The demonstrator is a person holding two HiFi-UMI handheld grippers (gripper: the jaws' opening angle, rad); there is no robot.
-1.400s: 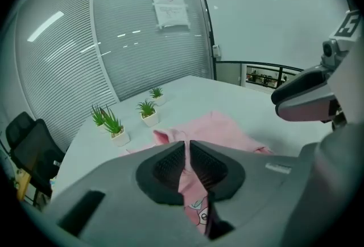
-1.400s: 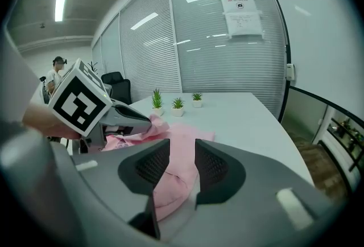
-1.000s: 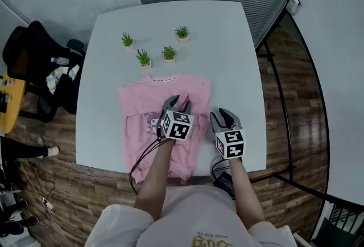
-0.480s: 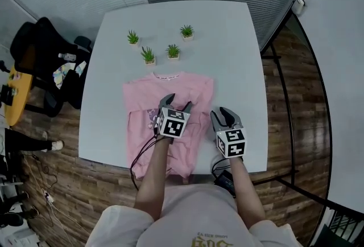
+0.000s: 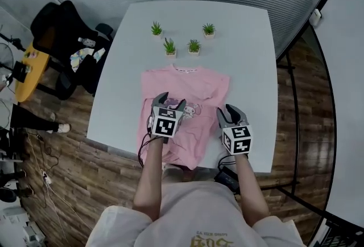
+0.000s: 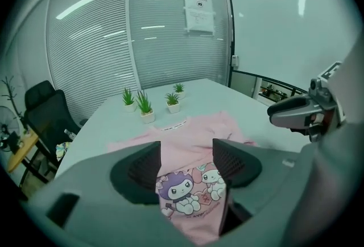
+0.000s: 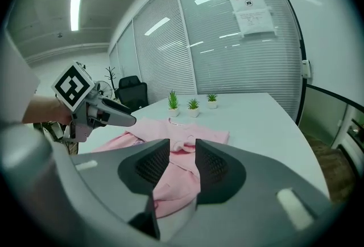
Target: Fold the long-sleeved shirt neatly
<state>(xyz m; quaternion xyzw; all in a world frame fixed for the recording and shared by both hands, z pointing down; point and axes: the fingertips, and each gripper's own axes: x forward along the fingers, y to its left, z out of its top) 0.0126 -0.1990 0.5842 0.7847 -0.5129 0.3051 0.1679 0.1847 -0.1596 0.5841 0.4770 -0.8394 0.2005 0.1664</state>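
A pink long-sleeved shirt (image 5: 196,83) lies flat on the white table (image 5: 250,58), collar to the far side, hem hanging over the near edge. Its cartoon print (image 6: 190,183) faces up. My left gripper (image 5: 169,102) hovers over the shirt's left-middle, open, and only the print shows between its jaws (image 6: 186,163). My right gripper (image 5: 232,113) hangs just off the shirt's right edge, jaws part open with nothing between them (image 7: 182,163). The right gripper view shows the shirt (image 7: 176,138) beyond the jaws and the left gripper (image 7: 122,116) at the left.
Several small potted plants (image 5: 182,41) stand beyond the collar. A black chair (image 5: 62,29) and a yellow table (image 5: 28,69) stand left of the table. Cables hang below the near edge (image 5: 148,149). A glass wall with blinds runs behind.
My left gripper has opened wider and drawn left across the shirt, away from the right side's fold. The right gripper has shifted only slightly. The head view has swung, so the table sits further right.
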